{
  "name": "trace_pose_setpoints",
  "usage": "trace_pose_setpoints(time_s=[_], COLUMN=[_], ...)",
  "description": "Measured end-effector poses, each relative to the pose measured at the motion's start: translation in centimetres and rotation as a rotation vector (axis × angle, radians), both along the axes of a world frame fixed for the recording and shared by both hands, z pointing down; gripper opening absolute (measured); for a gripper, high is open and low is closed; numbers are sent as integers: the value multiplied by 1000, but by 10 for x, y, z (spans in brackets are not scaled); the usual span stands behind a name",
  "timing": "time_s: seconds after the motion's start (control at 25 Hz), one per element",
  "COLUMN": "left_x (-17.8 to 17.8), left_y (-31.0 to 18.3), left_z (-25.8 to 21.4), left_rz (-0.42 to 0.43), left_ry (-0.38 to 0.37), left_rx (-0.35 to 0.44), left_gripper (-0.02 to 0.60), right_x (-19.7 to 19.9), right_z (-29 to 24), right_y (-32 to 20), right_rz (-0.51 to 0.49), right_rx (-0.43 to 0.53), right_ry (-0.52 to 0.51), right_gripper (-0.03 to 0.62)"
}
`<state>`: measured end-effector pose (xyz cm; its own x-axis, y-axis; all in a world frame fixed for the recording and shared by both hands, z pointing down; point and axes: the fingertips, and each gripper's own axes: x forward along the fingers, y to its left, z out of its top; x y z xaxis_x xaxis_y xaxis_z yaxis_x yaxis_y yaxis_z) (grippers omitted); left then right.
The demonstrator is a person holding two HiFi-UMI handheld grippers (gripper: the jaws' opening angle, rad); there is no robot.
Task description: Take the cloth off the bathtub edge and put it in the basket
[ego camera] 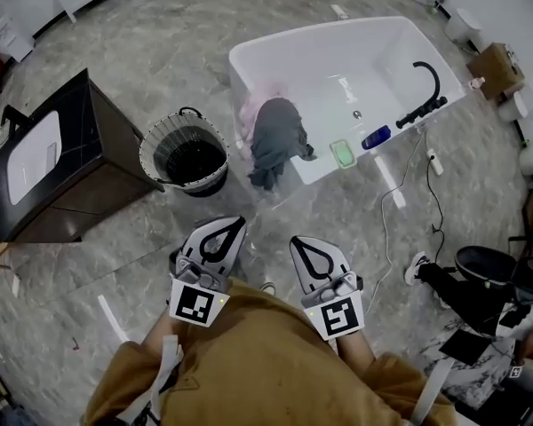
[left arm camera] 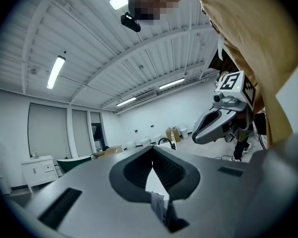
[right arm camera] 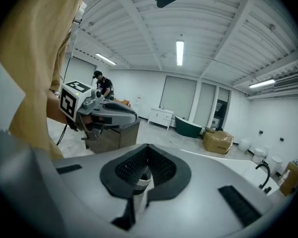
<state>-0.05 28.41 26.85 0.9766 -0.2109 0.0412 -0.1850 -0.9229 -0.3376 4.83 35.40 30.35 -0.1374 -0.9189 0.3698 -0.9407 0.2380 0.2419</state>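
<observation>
Hanging over the near rim of the white bathtub, the grey cloth droops down the tub's outer wall, and a pale pink cloth is bunched just beside it on the same edge. To the left of the tub, on the grey marble floor, stands the basket, a round one with a pale woven rim and a dark inside; it is near the cloth but apart from it. A dark cabinet stands further left. Along the tub's rim to the right of the cloth lie a green soap dish and a blue bottle, with a black faucet beyond them. The person, in a tan top, holds both grippers close in front of the body, well short of the tub. The left gripper has its jaws together with nothing between them, and the right gripper likewise has its jaws closed and empty
</observation>
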Motion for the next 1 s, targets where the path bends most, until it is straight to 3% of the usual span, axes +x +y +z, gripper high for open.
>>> trace_pose_setpoints(time_s=[0.24,0.56,1.0], left_x=[17,26,91], left_y=[-91,-177,-193], left_z=[3,13,21], left_rz=[7,61,107], left_ry=[39,47,-15], left_rx=[-48,-84,-114], left_gripper=[6,6,6], right_x=[6,17,79], right_z=[4,20,46], right_y=[-92,-162,-203], right_rz=[-43,20,36], right_rx=[-61,-151,-154], right_ry=[52,83,77], right_gripper=[0,1,2])
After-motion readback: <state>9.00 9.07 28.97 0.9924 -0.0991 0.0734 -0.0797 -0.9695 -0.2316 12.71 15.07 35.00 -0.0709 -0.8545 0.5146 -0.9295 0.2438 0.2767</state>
